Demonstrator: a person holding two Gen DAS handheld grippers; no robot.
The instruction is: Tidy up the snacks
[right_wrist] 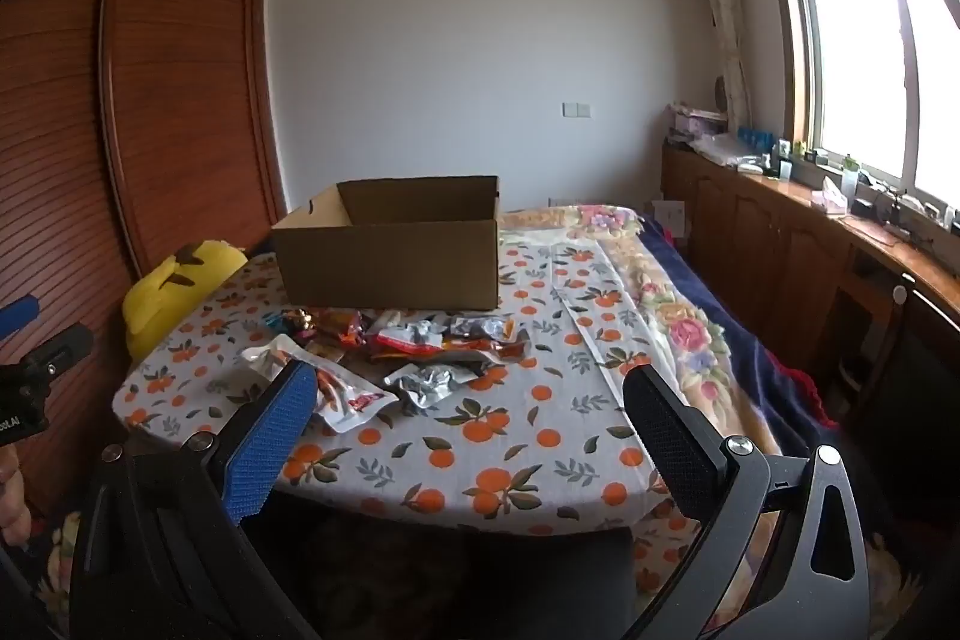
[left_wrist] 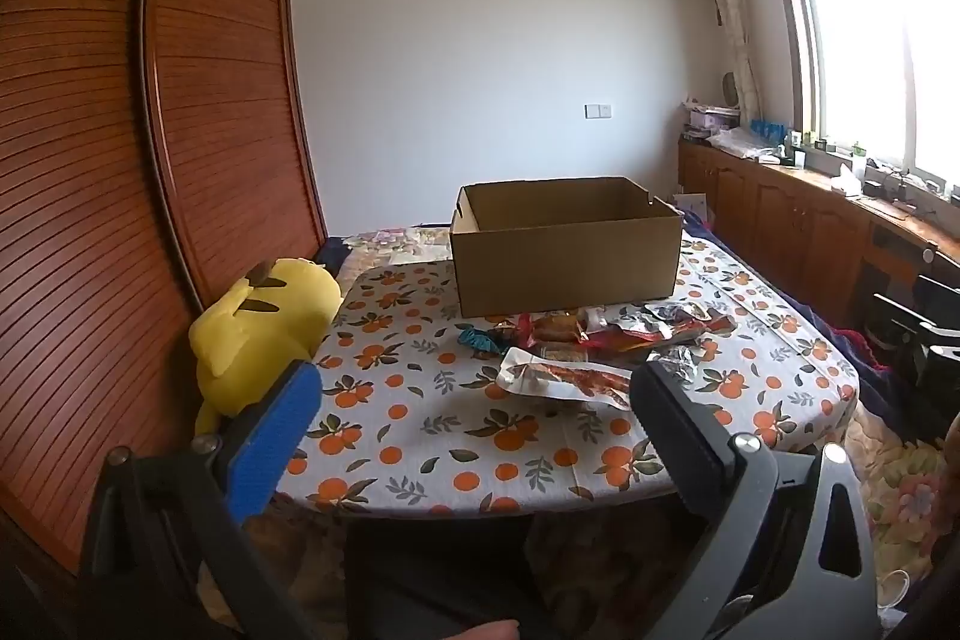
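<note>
Along the left edge of the bench (left_wrist: 420, 430), off its cloth, we saw a yellow plush toy (left_wrist: 264, 328) lying against the slatted wooden wardrobe (left_wrist: 222, 112); our left claw (left_wrist: 474, 424) hung released over the near edge, its blue pad and black pad wide apart with nothing between them; toward the far edge stood an open cardboard box (left_wrist: 567, 256), upright, its inside hidden from us; just in front of the box, about mid-bench, lay the snacks (left_wrist: 600, 340) in a loose heap of wrappers, red, silver and teal, the nearest being a flat clear packet (left_wrist: 564, 379) with a reddish strip inside, apart from the claw's pads. In the right wrist view our right claw (right_wrist: 474, 418) likewise stood released above the near edge, nothing between its pads; the snack heap (right_wrist: 420, 340) sat left of the bench's middle there, a crumpled silver pouch (right_wrist: 429, 382) nearest us; beyond the right edge we saw a flowered blanket (right_wrist: 678, 316), then wooden cabinets (right_wrist: 780, 244) beneath the window (right_wrist: 864, 64).
</note>
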